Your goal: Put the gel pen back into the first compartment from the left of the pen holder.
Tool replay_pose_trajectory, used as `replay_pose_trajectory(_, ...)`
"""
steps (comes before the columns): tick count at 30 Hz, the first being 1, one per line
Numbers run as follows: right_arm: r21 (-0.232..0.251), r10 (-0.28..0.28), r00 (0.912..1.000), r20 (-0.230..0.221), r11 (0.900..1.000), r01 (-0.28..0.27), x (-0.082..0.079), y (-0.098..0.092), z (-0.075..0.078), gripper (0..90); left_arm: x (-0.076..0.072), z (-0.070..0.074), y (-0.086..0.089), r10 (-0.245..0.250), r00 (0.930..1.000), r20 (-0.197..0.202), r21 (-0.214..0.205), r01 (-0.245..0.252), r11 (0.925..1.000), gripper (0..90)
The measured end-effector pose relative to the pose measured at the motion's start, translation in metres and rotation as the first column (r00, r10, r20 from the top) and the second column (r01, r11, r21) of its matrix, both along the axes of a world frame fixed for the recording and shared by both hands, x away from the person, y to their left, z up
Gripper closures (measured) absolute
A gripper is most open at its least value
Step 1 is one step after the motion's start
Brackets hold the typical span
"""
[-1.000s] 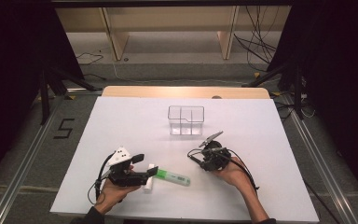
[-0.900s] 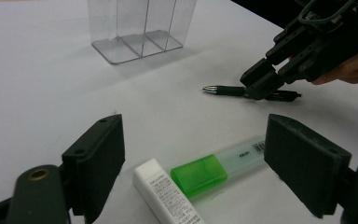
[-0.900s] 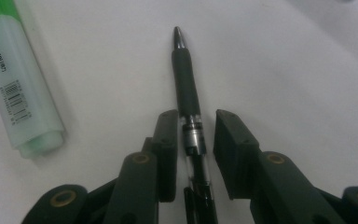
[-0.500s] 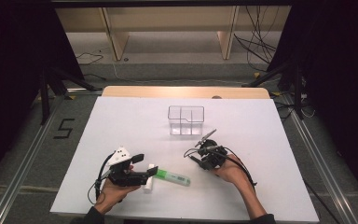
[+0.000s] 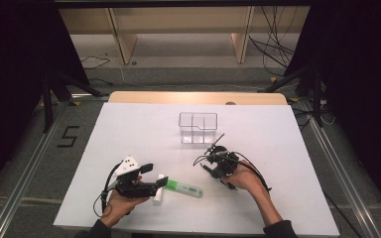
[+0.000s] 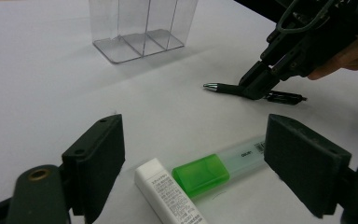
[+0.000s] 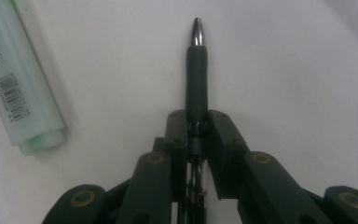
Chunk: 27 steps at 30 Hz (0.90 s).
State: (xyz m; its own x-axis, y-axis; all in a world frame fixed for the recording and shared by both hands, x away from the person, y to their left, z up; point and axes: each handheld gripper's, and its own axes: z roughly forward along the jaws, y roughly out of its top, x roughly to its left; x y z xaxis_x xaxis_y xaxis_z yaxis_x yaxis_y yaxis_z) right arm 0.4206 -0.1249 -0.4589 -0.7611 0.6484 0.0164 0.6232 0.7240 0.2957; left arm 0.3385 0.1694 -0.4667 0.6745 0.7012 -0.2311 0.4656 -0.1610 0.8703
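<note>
On the white table (image 5: 129, 129) near the clear plastic divided box (image 5: 198, 127), my right gripper (image 7: 196, 122), jaws just closed, clamps a slim black pen (image 7: 196, 74) with rubber grip and silver tip, lying flat.

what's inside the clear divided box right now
Nothing shows inside the clear box: its compartments look bare through the walls. The pen is clamped in the right gripper outside it.
</note>
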Motion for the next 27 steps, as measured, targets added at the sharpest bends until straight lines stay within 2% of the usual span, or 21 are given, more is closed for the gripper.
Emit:
replay_pose_trajectory(6, -0.016, 0.010, 0.9995, -0.029, 0.9998, -0.010, 0.005, 0.001, 0.001, 79.6, 0.000, 0.000, 0.000, -0.001, 1.0000, 0.001, 0.002, 0.001, 1.0000, 20.3)
replay_pose_trajectory(12, -0.012, 0.006, 0.9995, -0.030, 0.9999, -0.007, 0.005, 0.001, 0.002, 79.9, 0.000, 0.000, 0.000, -0.003, 1.0000, 0.002, 0.004, 0.003, 1.0000, 20.2)
replay_pose_trajectory(16, 0.010, -0.003, 0.9996, -0.030, 0.9999, 0.003, 0.004, -0.001, 0.005, 80.1, 0.000, 0.000, 0.001, -0.001, 1.0000, 0.002, 0.006, 0.001, 1.0000, 20.3)
replay_pose_trajectory(18, 0.013, -0.003, 0.9999, -0.015, 0.9999, 0.003, 0.004, -0.003, 0.008, 80.1, 0.000, 0.000, 0.001, 0.001, 1.0000, 0.003, 0.003, -0.001, 1.0000, 20.2)
replay_pose_trajectory(23, 0.065, -0.021, 0.9997, 0.010, 0.9977, 0.020, 0.004, -0.009, 0.020, 80.2, 0.000, 0.000, 0.001, 0.005, 1.0000, 0.001, 0.003, -0.005, 1.0000, 20.2)
replay_pose_trajectory(27, 0.122, -0.040, 0.9985, 0.037, 0.9919, 0.035, 0.004, -0.014, 0.029, 80.2, 0.000, 0.000, 0.001, 0.009, 1.0000, -0.001, 0.003, -0.009, 1.0000, 20.2)
